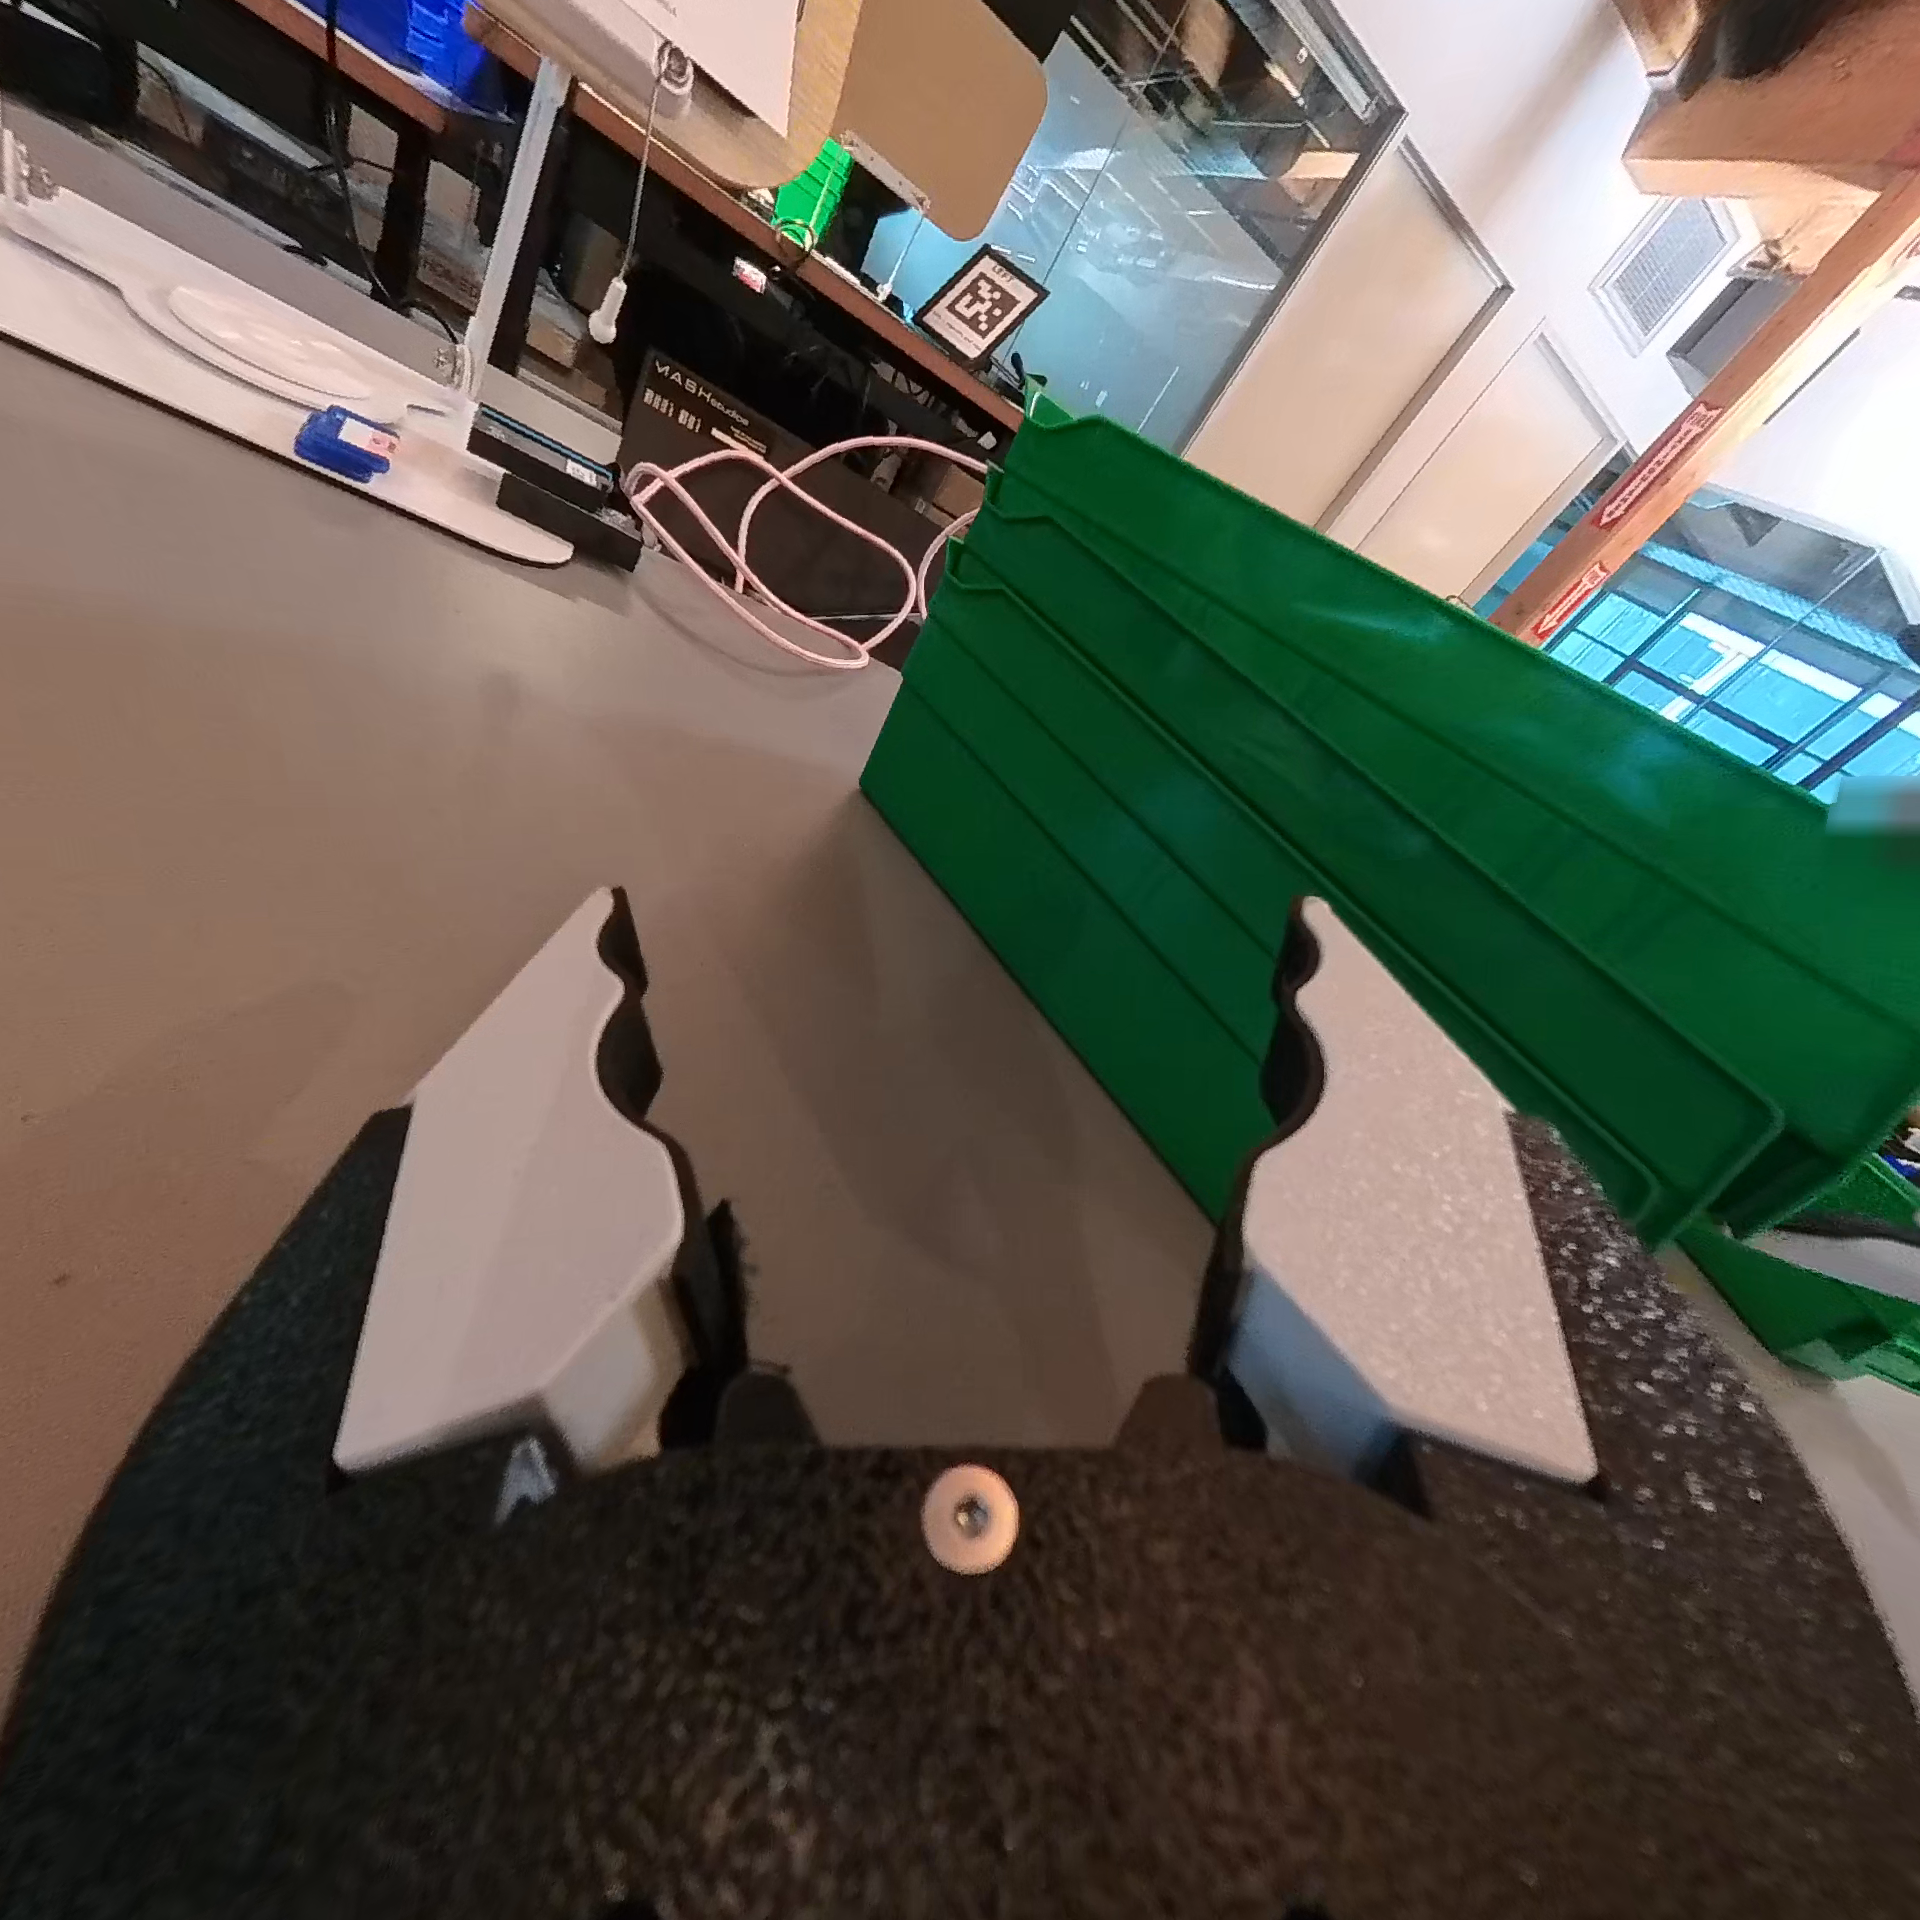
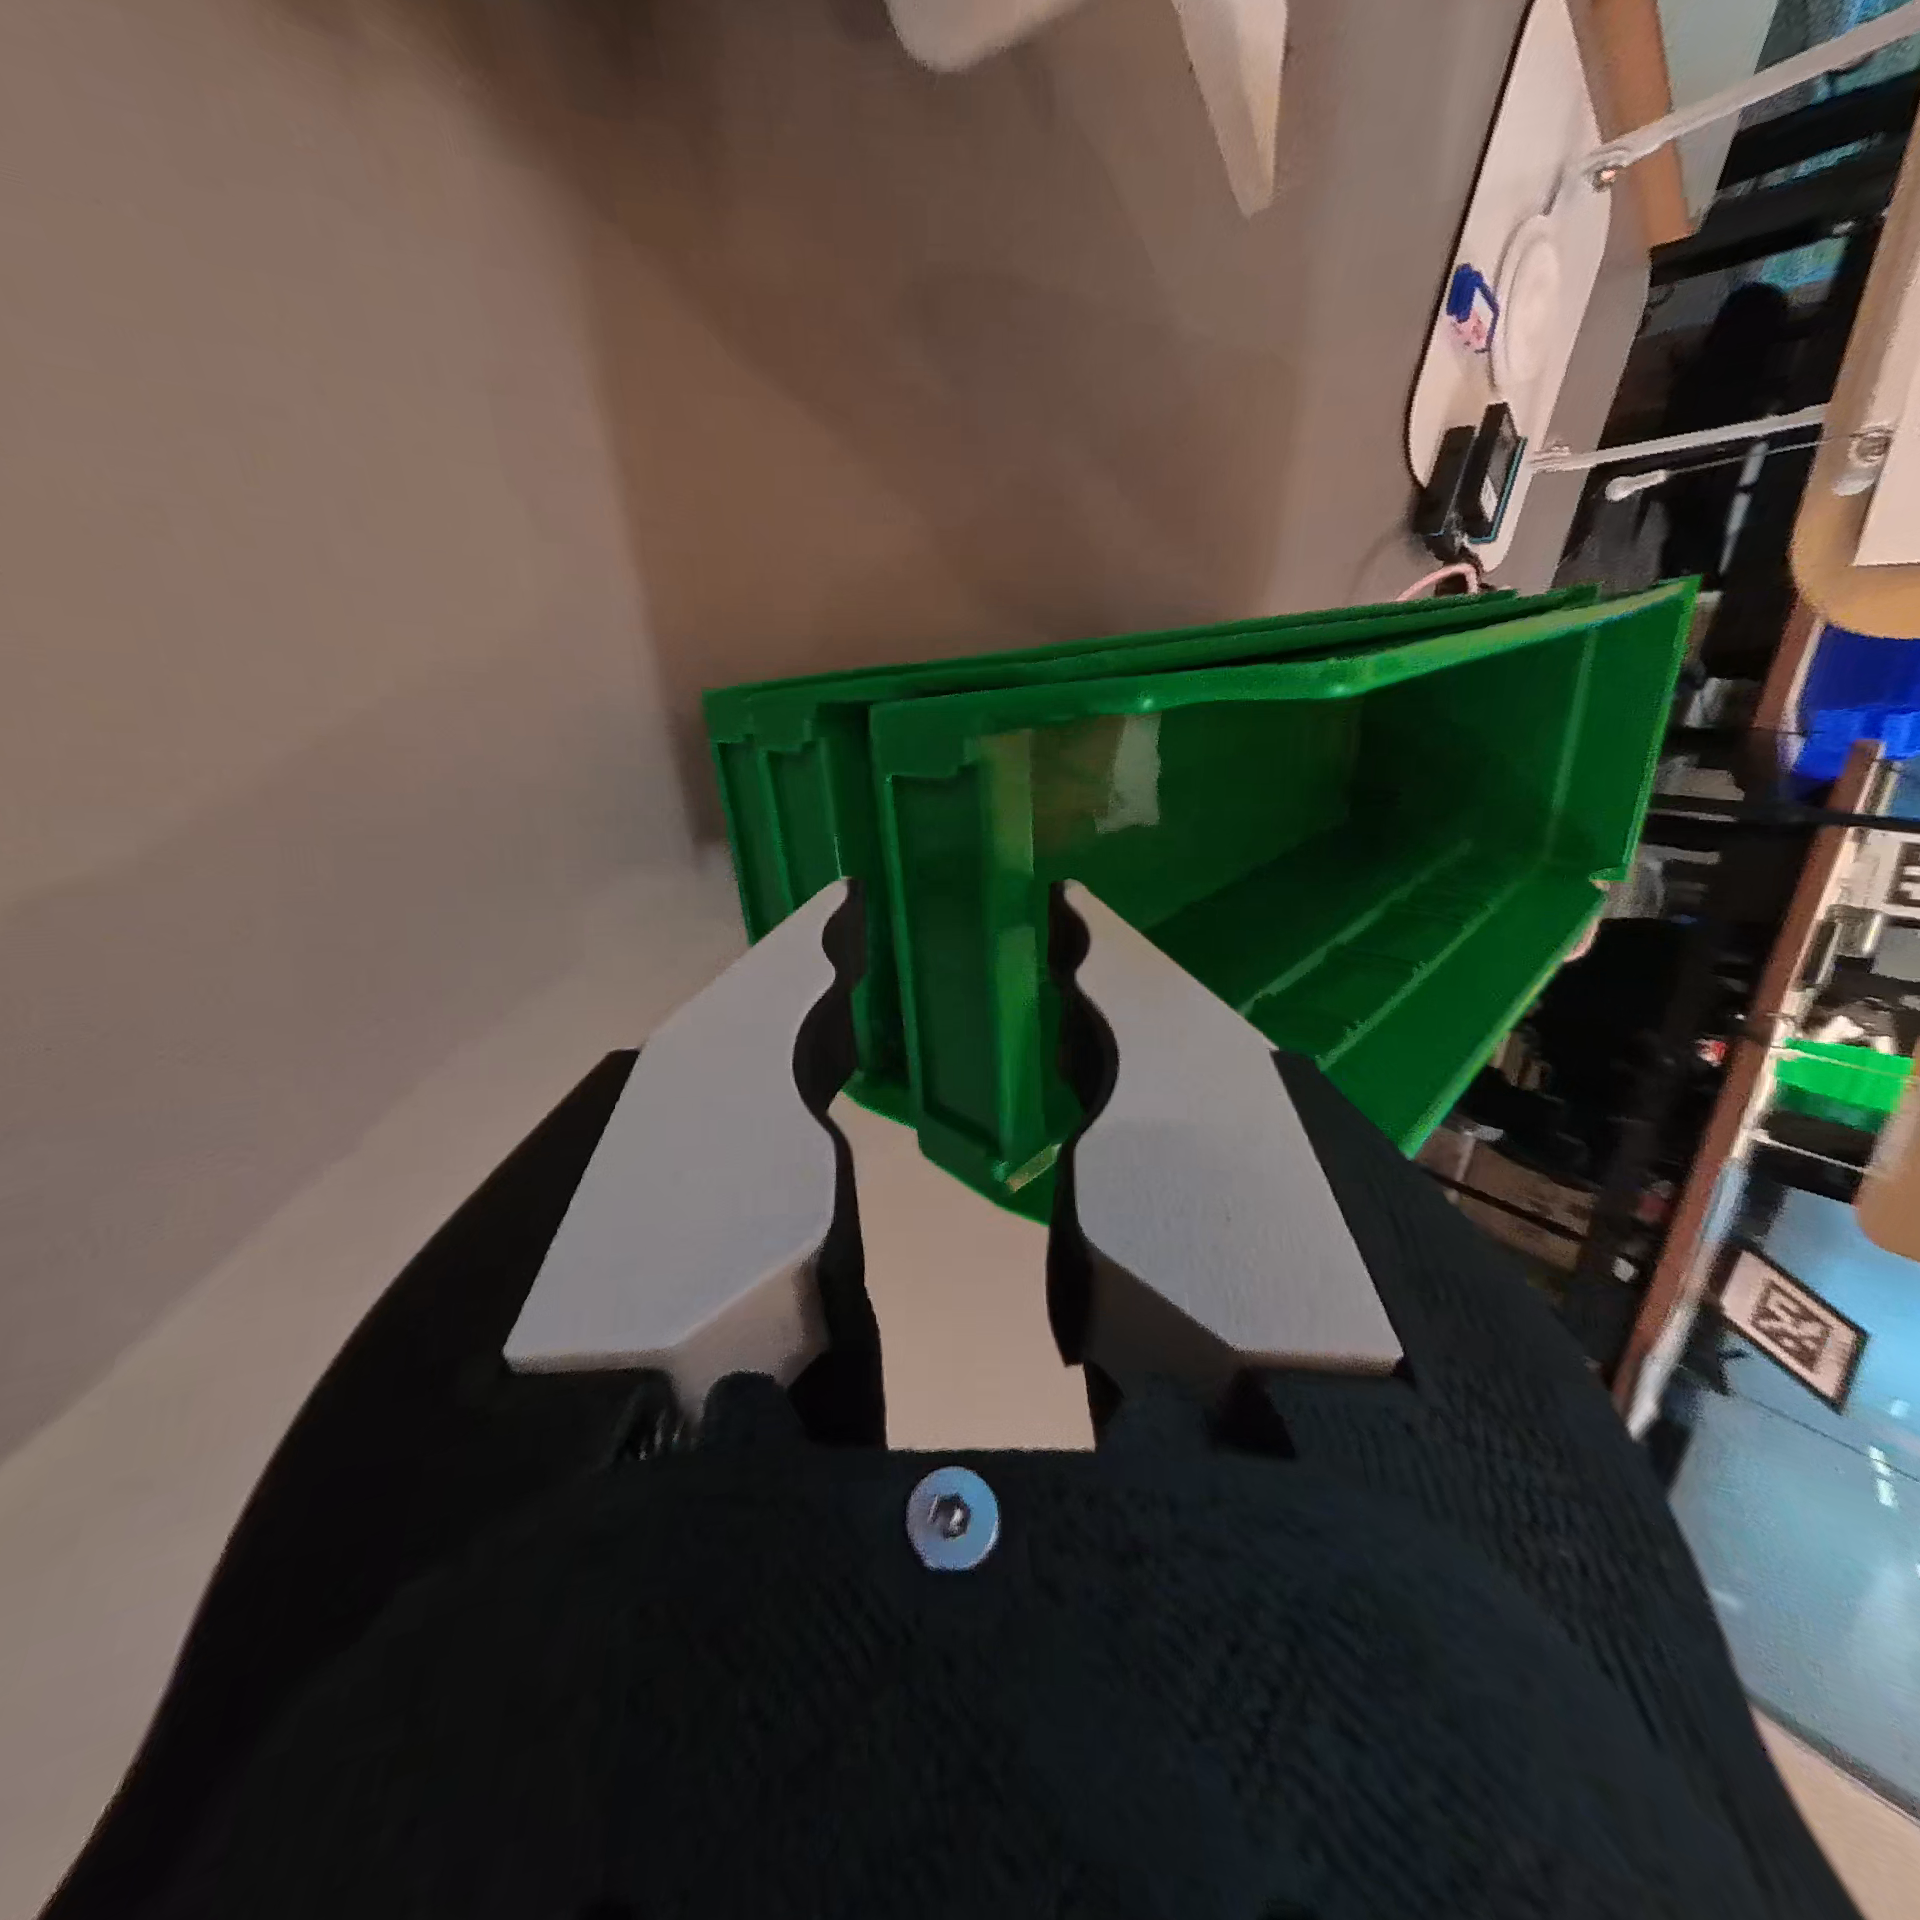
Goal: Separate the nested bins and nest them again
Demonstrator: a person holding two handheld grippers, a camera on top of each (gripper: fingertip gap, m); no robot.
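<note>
Nearby, on the grey table (image 1: 312,748): a looped pink cable (image 1: 800,551), a flat white board (image 1: 260,343) carrying a small blue object (image 1: 343,442), and black boxes (image 1: 566,499) at the board's corner. Farther off, a square black-and-white marker card (image 1: 982,304) propped on a wooden bench.

Left tongs (image 1: 951,935) spread wide, holding nothing, hovering low over bare table just beside the nested green plastic bins (image 1: 1299,748), right finger close against the stack's side wall. Right tongs (image 2: 951,914) narrowed onto the end wall of the innermost green bin (image 2: 966,935), one finger inside, one outside.

Stack tipped relative to the table, rims staggered. Far right end of the bins cut off in the left wrist view; exact bin count hard to tell. Right wrist view blurred.
</note>
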